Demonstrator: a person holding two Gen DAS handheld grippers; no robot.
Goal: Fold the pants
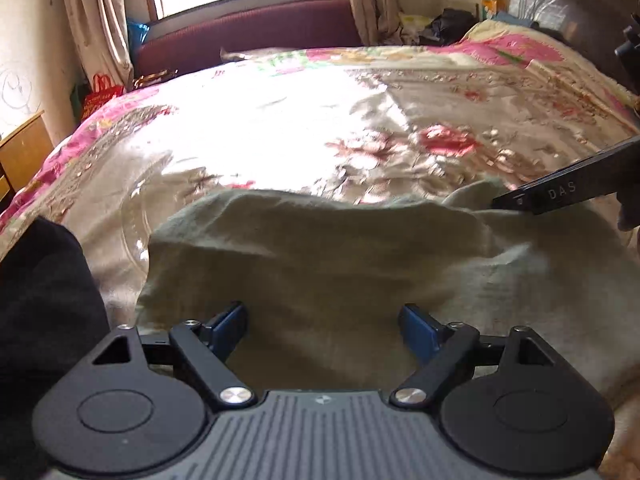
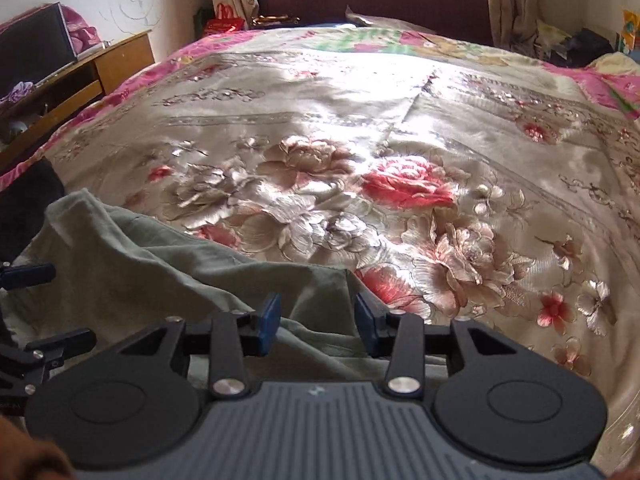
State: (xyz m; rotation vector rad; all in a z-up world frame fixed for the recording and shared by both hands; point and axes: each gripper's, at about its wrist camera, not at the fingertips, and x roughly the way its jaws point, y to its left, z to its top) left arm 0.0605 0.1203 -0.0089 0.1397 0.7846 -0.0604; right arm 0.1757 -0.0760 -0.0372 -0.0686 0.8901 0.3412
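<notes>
Left wrist: left gripper (image 1: pixel 322 330) wide apart, holding nothing, over the grey-green pants (image 1: pixel 360 264) lying rumpled on the near part of the bed (image 1: pixel 280 128).

Right wrist: right gripper (image 2: pixel 317 322) spread wide, unladen, above the pants (image 2: pixel 168 264) edge; floral bedcover (image 2: pixel 400 152) beyond.

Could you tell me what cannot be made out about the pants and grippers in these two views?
- Pants: near part hidden under the left gripper body in the left wrist view; waistband and legs indistinguishable in the bunched cloth.
- Pants' far edge, left wrist view: blurred.
- Right gripper: whether its fingertips touch the cloth is unclear in the right wrist view.
- Bedspread: pattern washed out by glare.
</notes>
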